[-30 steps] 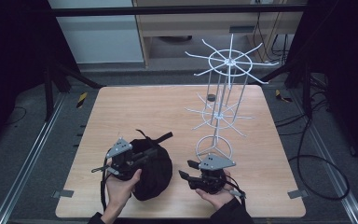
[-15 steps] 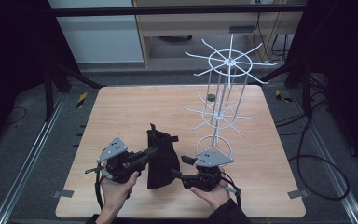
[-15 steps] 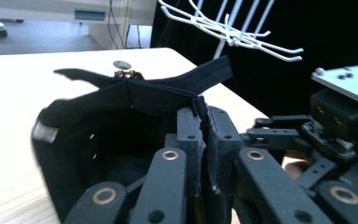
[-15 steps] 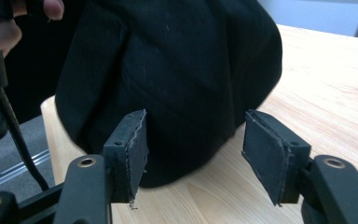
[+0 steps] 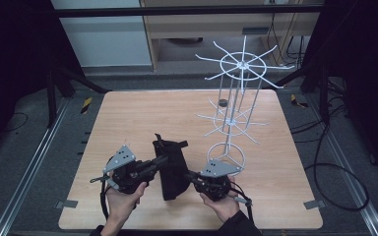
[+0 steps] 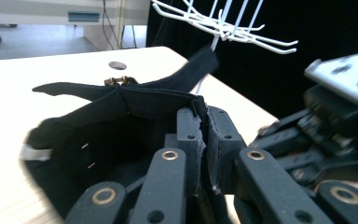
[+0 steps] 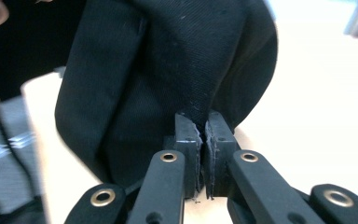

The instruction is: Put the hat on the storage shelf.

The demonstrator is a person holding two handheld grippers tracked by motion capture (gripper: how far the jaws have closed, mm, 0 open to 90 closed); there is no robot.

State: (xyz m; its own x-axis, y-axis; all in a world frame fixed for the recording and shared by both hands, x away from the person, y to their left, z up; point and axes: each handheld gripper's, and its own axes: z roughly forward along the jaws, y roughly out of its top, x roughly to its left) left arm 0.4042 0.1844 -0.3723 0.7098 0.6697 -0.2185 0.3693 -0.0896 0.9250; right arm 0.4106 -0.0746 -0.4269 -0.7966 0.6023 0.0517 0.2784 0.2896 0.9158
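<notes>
While standing on the wooden table (image 5: 128, 118), white wire rack (image 5: 236, 93) at far right, black bag (image 5: 170, 167) upright near front edge — pinched between left gripper (image 5: 160, 161), jaws clamped tight on its top hem, and right gripper (image 5: 189, 175), likewise closed on fabric.

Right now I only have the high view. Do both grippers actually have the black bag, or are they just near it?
Observer: The left gripper is shut on the black bag; its pads pinch the top edge by the zipper.
Operator: And the right one?
Observer: The right gripper is shut on a fold of the bag's fabric.
Operator: Any hardware on the bag?
Observer: A brass-coloured zipper pull sits at the top seam, in the left gripper view.
</notes>
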